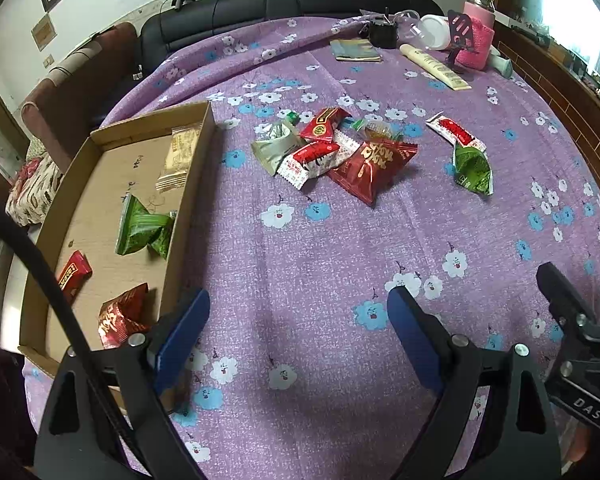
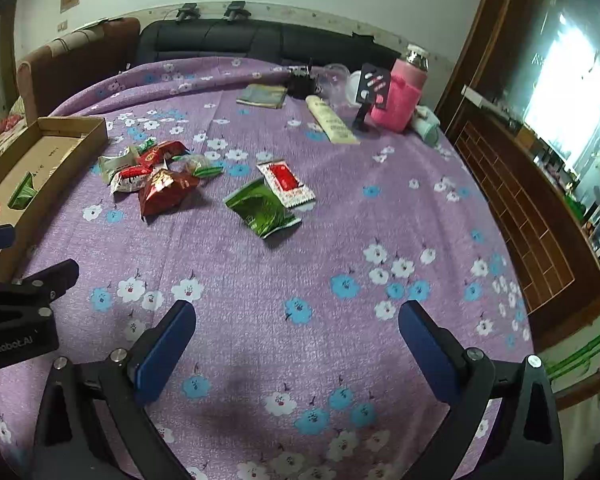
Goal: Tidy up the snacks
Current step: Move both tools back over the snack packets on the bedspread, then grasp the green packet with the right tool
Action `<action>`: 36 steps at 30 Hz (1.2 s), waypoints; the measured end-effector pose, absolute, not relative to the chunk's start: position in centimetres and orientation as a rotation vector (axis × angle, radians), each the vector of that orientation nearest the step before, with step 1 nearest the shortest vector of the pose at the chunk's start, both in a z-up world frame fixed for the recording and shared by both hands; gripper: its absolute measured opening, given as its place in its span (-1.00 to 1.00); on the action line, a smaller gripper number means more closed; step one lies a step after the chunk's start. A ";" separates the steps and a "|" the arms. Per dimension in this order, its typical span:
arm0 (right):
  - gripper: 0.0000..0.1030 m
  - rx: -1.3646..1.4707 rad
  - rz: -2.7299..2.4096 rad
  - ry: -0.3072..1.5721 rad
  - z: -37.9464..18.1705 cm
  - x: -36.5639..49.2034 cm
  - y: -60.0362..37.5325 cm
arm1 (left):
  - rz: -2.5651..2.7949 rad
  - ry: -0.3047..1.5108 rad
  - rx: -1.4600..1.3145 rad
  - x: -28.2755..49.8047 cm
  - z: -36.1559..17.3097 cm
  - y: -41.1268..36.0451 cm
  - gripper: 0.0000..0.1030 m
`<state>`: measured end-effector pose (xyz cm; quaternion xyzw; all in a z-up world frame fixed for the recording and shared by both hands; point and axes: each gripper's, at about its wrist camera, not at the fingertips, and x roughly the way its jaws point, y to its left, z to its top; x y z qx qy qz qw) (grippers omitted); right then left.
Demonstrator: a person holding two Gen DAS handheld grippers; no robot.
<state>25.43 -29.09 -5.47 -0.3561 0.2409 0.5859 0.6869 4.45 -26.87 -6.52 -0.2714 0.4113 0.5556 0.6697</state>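
Both claws hang wide and empty: left claw (image 1: 298, 320), right claw (image 2: 296, 332). Several snacks already lie in the cardboard tray (image 1: 188, 184) at nine o'clock; the snack pile (image 1: 332, 152) waits at twelve on the purple cloth. Next, I judge: reach forward and pinch one packet.

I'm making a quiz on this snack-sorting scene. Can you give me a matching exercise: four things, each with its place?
Things:
1. beige wafer pack
2. big red bag
3. pink bottle
4. left gripper

Places:
A. far corner of the cloth
B. in the cardboard tray
C. open above bare cloth
D. in the loose pile mid-cloth

Pairs: 1-B, 2-D, 3-A, 4-C
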 end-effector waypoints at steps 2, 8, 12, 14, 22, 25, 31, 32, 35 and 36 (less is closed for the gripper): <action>0.97 -0.792 1.321 0.535 -5.3 25.5 -29.1 | 1.256 0.934 -0.608 4.7 -6.7 -26.8 0.76; 0.97 -0.790 1.360 0.546 -5.4 25.7 -28.7 | 1.251 0.943 -0.613 5.0 -7.2 -26.2 0.76; 0.90 -0.718 1.454 0.593 -5.3 26.5 -28.7 | 1.210 0.916 -0.635 4.7 -7.5 -25.2 0.76; 0.74 -0.637 1.552 0.687 -5.3 27.6 -28.4 | 1.183 0.891 -0.676 4.2 -7.6 -24.1 0.76; -0.06 -0.574 1.686 0.837 -6.5 28.6 -23.3 | 1.079 0.804 -0.723 3.7 -7.2 -18.8 0.76; -0.22 -0.607 1.715 0.837 -7.2 28.1 -21.5 | 1.018 0.798 -0.713 3.6 -7.4 -17.7 0.75; -0.21 -0.674 1.699 0.749 -7.6 28.1 -19.5 | 1.058 0.860 -0.649 2.2 -8.4 -15.1 0.75; -0.21 -0.680 1.701 0.741 -7.6 28.2 -19.3 | 1.032 0.855 -0.667 2.0 -8.4 -14.6 0.75; -0.21 -0.695 1.712 0.736 -8.1 28.6 -18.7 | 1.048 0.883 -0.607 2.4 -8.4 -14.0 0.75; -0.21 -0.699 1.717 0.742 -8.3 28.7 -18.3 | 1.041 0.917 -0.563 2.9 -8.6 -13.7 0.75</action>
